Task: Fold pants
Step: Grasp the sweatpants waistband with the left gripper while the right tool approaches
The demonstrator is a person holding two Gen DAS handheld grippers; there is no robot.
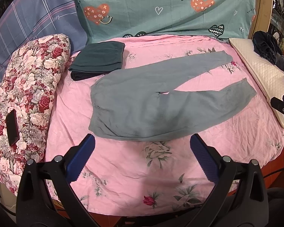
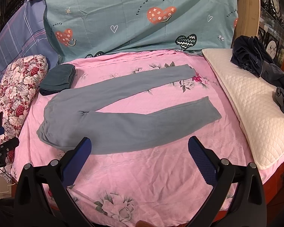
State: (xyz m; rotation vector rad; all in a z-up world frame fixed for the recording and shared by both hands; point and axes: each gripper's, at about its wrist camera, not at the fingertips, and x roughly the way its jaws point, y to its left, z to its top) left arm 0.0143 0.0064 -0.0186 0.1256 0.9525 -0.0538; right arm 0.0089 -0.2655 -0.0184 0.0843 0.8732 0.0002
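Grey-blue pants (image 1: 153, 102) lie flat on the pink floral bedspread (image 1: 123, 170), waistband to the left and both legs spread apart to the right; they also show in the right wrist view (image 2: 123, 117). My left gripper (image 1: 142, 143) is open and empty, just short of the pants' near edge by the waist. My right gripper (image 2: 139, 145) is open and empty, its left fingertip over the near edge of the pants. The right gripper also shows at the left wrist view's right edge (image 1: 283, 106), and the left gripper at the right wrist view's left edge (image 2: 1, 141).
A folded dark teal garment (image 1: 98, 60) lies behind the waistband. A floral quilt roll (image 1: 24, 104) with a black phone (image 1: 12, 130) on it lies on the left. A cream pillow (image 2: 255, 117) carrying dark clothes (image 2: 255, 56) lies on the right. A teal pillow (image 1: 161, 9) stands behind.
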